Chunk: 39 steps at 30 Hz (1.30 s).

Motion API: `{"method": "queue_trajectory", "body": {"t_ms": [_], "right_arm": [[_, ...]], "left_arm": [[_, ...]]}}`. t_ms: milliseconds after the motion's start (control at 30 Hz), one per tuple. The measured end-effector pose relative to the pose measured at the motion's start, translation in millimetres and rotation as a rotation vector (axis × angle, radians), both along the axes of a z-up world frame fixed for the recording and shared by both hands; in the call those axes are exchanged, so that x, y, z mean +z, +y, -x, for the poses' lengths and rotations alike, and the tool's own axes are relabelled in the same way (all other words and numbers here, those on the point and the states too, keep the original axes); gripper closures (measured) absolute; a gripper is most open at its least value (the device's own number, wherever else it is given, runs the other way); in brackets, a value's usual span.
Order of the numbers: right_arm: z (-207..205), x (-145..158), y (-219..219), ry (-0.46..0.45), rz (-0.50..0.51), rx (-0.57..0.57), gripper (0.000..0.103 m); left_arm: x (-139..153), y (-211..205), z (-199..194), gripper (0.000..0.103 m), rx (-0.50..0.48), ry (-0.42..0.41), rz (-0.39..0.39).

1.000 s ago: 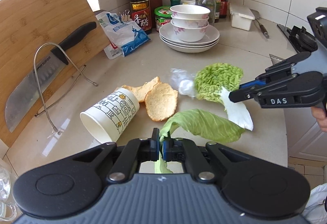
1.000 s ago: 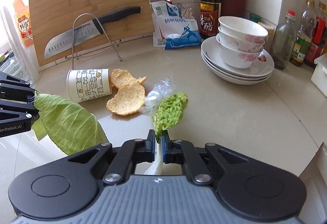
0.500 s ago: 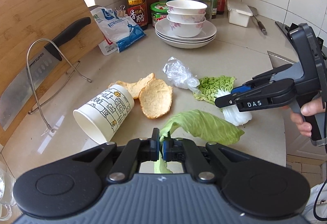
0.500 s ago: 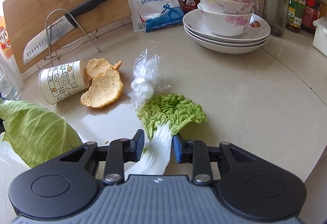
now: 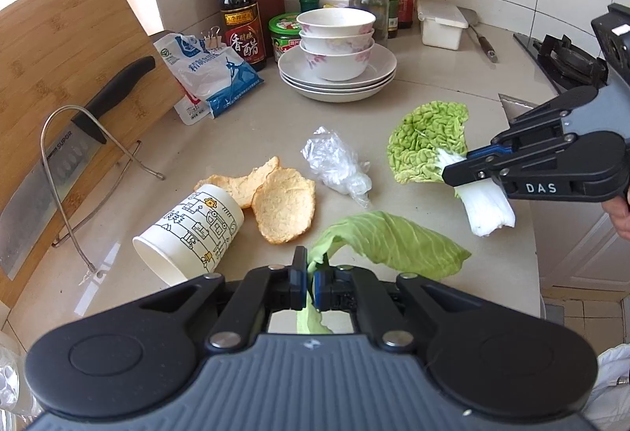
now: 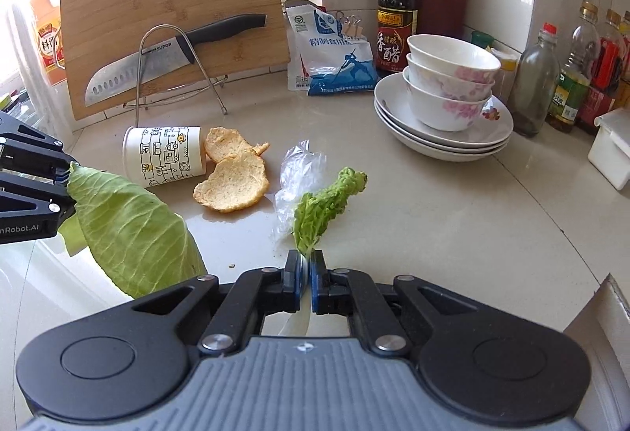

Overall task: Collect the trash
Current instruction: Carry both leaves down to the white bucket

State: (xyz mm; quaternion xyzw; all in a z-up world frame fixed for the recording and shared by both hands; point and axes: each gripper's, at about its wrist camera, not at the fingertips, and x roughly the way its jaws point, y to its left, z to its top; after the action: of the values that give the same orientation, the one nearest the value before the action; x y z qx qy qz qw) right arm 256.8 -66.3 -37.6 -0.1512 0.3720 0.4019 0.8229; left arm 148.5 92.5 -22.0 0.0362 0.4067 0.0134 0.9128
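Note:
My left gripper (image 5: 310, 278) is shut on a smooth green cabbage leaf (image 5: 390, 242), held above the counter; the leaf also shows in the right wrist view (image 6: 130, 230). My right gripper (image 6: 306, 273) is shut on the white stalk of a crinkled napa cabbage leaf (image 6: 327, 202), lifted off the counter; the left wrist view shows it (image 5: 427, 143) held at the right. On the counter lie a tipped paper cup (image 5: 189, 230), two orange peel pieces (image 5: 283, 208) and a crumpled clear plastic bag (image 5: 338, 167).
Stacked bowls on plates (image 5: 336, 57) stand at the back. A salt bag (image 5: 208, 76), vinegar bottle (image 5: 238, 13), several other bottles and a white box (image 5: 441, 23) line the wall. A cutting board with a knife (image 5: 59, 143) on a wire rack is left. A stove (image 5: 567, 61) is right.
My right gripper, shut on the napa leaf a second ago, opened with the leaf on the counter, then shut on its stalk again and lifted it. The left gripper kept its hold.

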Motion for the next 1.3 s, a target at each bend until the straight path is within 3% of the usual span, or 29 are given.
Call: {"method": "queue_trajectory", "body": {"t_ms": [333,700,1000,1300], "right_arm": [[20,7,-59,-0.006,0.0,-0.118,0.097],[58,-3,-161,0.002,0.007,-0.369,0.097],[68,-85,-223,0.13,0.065,-0.522,0.097],[60,-164,-233,0.226,0.098,-0.547,0.096]], "left_arm": [[9,-39,-9,0.102,-0.119,-0.013,0.0],[6,-117,-30,0.102,-0.317,-0.012,0.027],[-2,-174,-42,0.102,-0.42,0.002,0.071],[-22,-213,-48,0.102,-0.474,0.034,0.073]]}}
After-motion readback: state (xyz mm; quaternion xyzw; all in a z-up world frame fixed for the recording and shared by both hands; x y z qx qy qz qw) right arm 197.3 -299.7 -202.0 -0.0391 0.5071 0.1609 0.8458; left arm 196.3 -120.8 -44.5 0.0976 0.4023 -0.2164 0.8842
